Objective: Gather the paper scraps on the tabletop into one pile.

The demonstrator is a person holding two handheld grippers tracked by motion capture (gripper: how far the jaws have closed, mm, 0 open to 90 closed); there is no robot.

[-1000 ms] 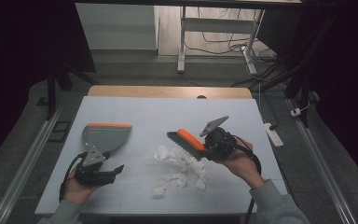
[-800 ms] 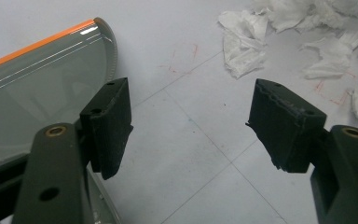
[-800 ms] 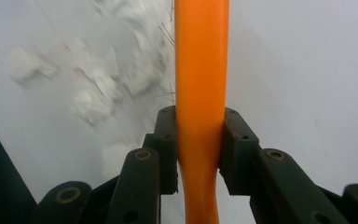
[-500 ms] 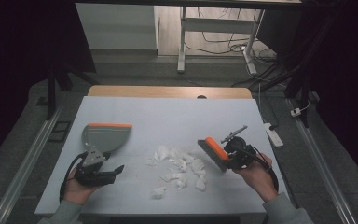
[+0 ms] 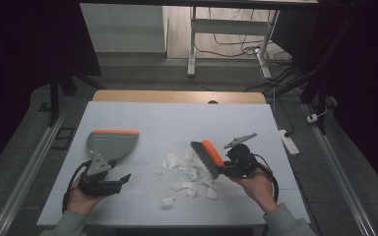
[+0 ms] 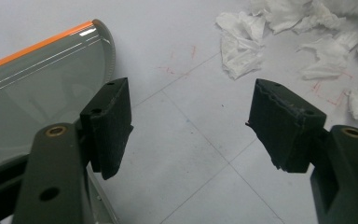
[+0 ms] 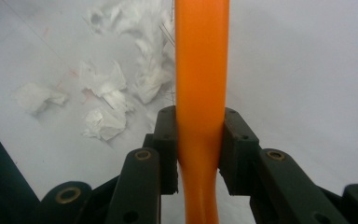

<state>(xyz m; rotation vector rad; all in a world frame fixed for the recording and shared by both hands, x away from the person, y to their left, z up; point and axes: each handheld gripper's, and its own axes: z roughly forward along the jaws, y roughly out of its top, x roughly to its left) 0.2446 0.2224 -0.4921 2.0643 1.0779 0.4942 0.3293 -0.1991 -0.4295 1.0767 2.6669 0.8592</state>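
White table (image 5: 142, 118), seen from the high view. Right gripper (image 5: 229, 164) at the right of centre, in the person's right hand (image 5: 256, 184), jaws pinched on the orange handle of a brush (image 5: 207, 157); in the right gripper view both black pads pressed flat against the handle's two sides, brush (image 7: 200, 70) running straight up and away from the jaws. Brush head tilted down toward the table, dark bristles facing left, at the right edge of a scatter of torn white paper scraps (image 5: 187, 177); contact between bristles and table not clear. Scraps lying loose mid-table, between the two grippers, some touching one another, one apart nearer the front edge. Same scraps (image 7: 102, 93) left of the handle in the right gripper view. Left gripper (image 5: 123, 178) low at the front left, in the left hand (image 5: 81, 199), jaws spread wide with nothing between them; bare table visible in the gap in the left gripper view. Grey dustpan (image 5: 110, 145) with orange lip flat on the table just behind the left gripper, lip on the far side. In the left gripper view, dustpan (image 6: 32, 88) just beside the left-hand jaw, not gripped; scraps (image 6: 242, 44) at upper right, well clear of the jaws.
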